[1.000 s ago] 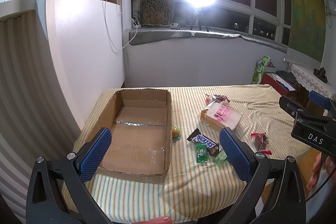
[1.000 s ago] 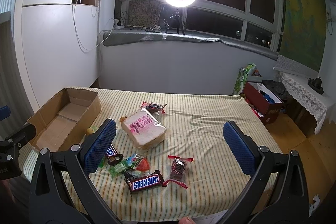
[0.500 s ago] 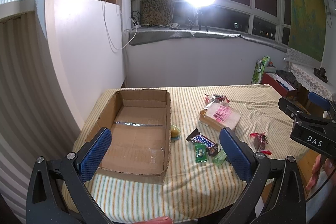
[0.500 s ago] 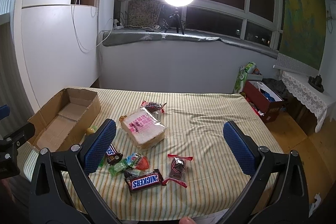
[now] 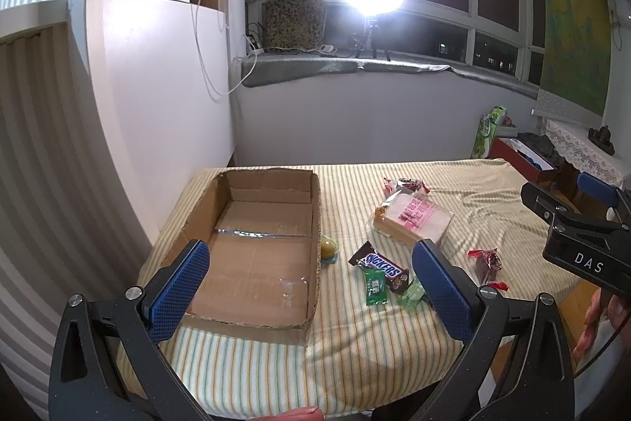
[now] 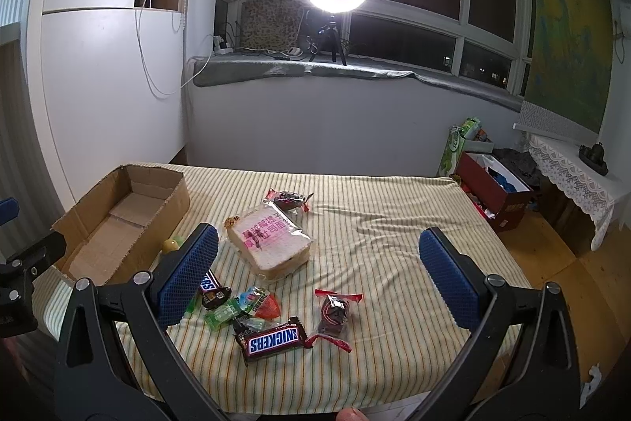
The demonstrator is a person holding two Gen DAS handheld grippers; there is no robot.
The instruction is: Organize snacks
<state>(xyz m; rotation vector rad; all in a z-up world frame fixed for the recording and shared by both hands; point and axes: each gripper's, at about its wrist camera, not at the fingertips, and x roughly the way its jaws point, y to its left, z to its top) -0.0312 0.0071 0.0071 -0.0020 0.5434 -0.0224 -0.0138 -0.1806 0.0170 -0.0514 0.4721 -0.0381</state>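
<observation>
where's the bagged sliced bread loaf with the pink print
The bagged bread loaf lies mid-table on the striped cloth, right of the cardboard box, just in front of a red-ended dark snack packet.

1. In the right wrist view, the left finger point(image 6: 187, 275) of the right gripper point(image 6: 319, 277) hides most of a second Snickers bar point(image 6: 211, 289) and a green packet point(image 6: 192, 304) behind it.
2. In the left wrist view, the right finger point(image 5: 443, 289) of the left gripper point(image 5: 311, 287) covers part of a pale green candy point(image 5: 410, 294).
3. The print on the bread pack point(image 6: 272, 243), ahead between the jaws, is too small to read.
4. The left picture edge cuts off the left gripper in the right wrist view.
</observation>
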